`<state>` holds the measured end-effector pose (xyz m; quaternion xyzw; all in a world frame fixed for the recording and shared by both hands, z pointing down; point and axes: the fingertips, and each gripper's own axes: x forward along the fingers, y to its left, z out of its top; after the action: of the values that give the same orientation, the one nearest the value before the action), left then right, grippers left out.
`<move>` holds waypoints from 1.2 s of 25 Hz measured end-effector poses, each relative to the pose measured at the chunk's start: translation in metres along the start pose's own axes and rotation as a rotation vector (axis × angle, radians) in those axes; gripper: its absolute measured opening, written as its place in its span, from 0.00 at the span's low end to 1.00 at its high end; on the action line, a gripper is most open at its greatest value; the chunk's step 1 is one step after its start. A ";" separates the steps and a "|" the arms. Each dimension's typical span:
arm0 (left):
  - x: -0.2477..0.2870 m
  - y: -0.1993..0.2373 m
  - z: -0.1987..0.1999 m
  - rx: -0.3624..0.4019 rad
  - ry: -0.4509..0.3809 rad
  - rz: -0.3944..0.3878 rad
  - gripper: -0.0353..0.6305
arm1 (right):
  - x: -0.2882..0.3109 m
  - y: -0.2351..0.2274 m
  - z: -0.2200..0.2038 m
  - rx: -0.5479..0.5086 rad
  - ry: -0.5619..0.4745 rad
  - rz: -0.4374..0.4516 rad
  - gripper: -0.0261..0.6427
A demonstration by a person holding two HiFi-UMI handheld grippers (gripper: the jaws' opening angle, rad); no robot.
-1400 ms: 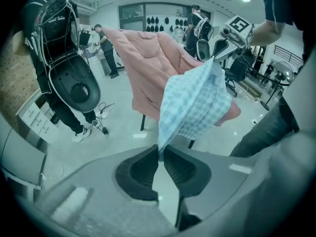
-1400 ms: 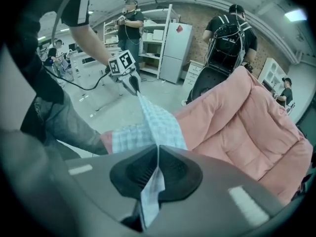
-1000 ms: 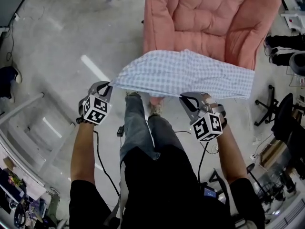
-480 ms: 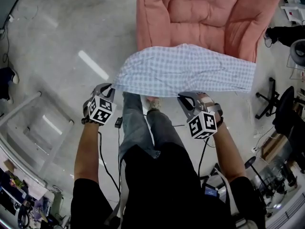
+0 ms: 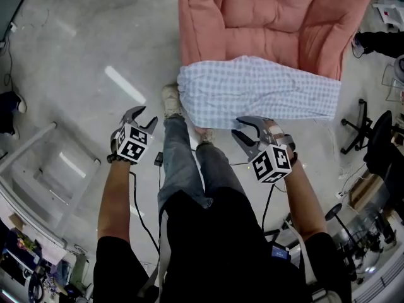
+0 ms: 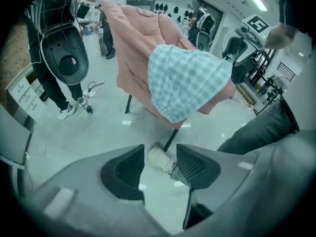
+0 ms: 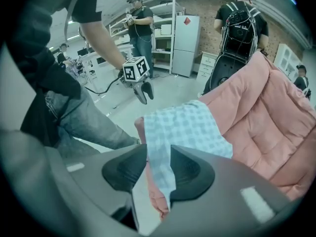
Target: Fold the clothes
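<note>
From the head view, the checked garment (image 5: 259, 93) lies draped across the front edge of a pink armchair (image 5: 271, 17), its lower hem hanging over the seat front. The person stands just before it on the grey floor (image 5: 76, 55), one shoe (image 5: 170, 100) close to the garment's left end. The left gripper (image 5: 142, 117) hangs off to the left of the cloth, apart from it. The right gripper (image 5: 238, 129) sits just below the hem, near its middle.

In the left gripper view, the left gripper (image 6: 160, 164) has its jaws standing partly apart, having just been opening, and nothing is between them; only the floor and the shoe (image 6: 158, 158) show through the gap. Beyond, the checked garment (image 6: 185, 80) hangs over the armchair (image 6: 136, 43), rounded over its front.

In the right gripper view, the right gripper (image 7: 158, 169) also has its jaws partly apart, having just been opening. A narrow hanging fold of the checked garment (image 7: 182, 127) shows in the gap between them, and I cannot tell whether the pads touch it. The rest of the cloth lies up on the armchair (image 7: 261, 107). The left gripper (image 7: 143, 90) is in sight farther off, over the floor.
</note>
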<state>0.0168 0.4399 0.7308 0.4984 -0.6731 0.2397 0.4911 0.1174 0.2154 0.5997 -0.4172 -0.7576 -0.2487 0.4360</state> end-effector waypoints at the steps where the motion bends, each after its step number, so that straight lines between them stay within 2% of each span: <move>1: -0.001 0.003 0.003 0.001 -0.007 0.001 0.37 | -0.001 0.000 0.004 0.001 -0.013 0.000 0.27; 4: -0.004 0.010 0.019 0.012 -0.032 -0.001 0.37 | -0.006 -0.003 0.017 0.004 -0.050 -0.013 0.27; 7: -0.006 0.012 0.036 0.034 -0.055 -0.010 0.36 | -0.006 -0.012 0.022 0.063 -0.077 -0.046 0.26; 13: -0.006 0.017 0.059 0.075 -0.073 -0.026 0.36 | 0.012 -0.026 0.001 0.156 -0.044 -0.086 0.23; 19: -0.005 0.024 0.070 0.123 -0.062 -0.057 0.36 | 0.033 -0.013 -0.016 0.236 -0.001 -0.050 0.23; 25: -0.002 0.032 0.094 0.187 -0.061 -0.098 0.36 | 0.034 -0.012 -0.012 0.298 -0.008 -0.052 0.23; 30: -0.021 0.038 0.133 0.244 -0.082 -0.129 0.36 | 0.014 -0.029 0.003 0.360 -0.018 -0.105 0.23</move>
<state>-0.0737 0.3563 0.6649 0.6061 -0.6247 0.2673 0.4134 0.0876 0.2078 0.6100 -0.2946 -0.8144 -0.1278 0.4834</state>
